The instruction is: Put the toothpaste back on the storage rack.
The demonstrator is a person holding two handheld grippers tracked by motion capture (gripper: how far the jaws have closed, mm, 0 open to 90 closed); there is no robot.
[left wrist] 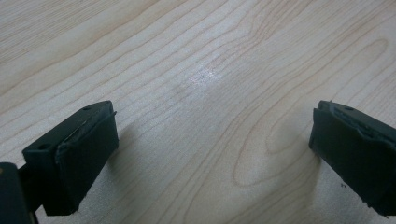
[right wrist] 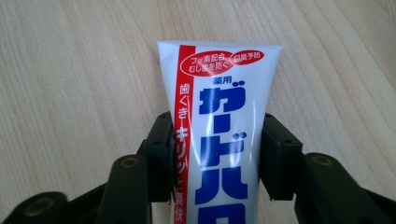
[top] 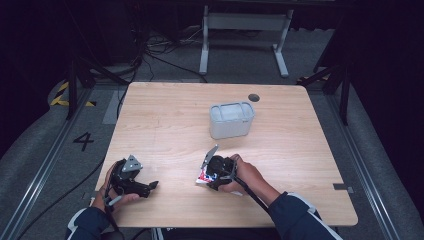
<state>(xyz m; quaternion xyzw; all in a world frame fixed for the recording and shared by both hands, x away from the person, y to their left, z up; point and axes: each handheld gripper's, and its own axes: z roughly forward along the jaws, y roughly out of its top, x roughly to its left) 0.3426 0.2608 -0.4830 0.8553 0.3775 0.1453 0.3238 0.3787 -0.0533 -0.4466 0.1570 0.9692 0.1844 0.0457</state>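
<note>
Toothpaste tube [right wrist: 219, 135], white with a red stripe and blue lettering, close up in the right gripper view, lying flat on the pale wood worktop [right wrist: 70, 84] with its crimped flat end pointing away from the camera. Right tongs [right wrist: 217, 158] clamped on the tube's two long edges, one black pad pressing at each side, about midway along the visible length. No gap visible between pads and tube.

From the high view: right tongs [top: 207, 177] near the front edge of the worktop [top: 165, 115], a little right of centre, held in the right hand [top: 245, 175], dark sleeve coming in from the bottom. Tube [top: 202, 178] showing as a small patch of white, red and blue at the tip of the tongs, resting on the wood. Grey three-cornered plate tilted up above the gripper body.

Left tongs [top: 154, 185] well apart from the tube, near the front left corner, held in the left hand [top: 112, 187], tips pointing toward the middle of the worktop. Seen in the left gripper view, left tongs [left wrist: 212, 154] wide apart, nothing but bare wood grain between them.

Grey lidded container [top: 231, 120] standing upright behind the tube, toward the middle of the worktop, apart from both grippers. Small dark round spot [top: 254, 97] near the far edge.
</note>
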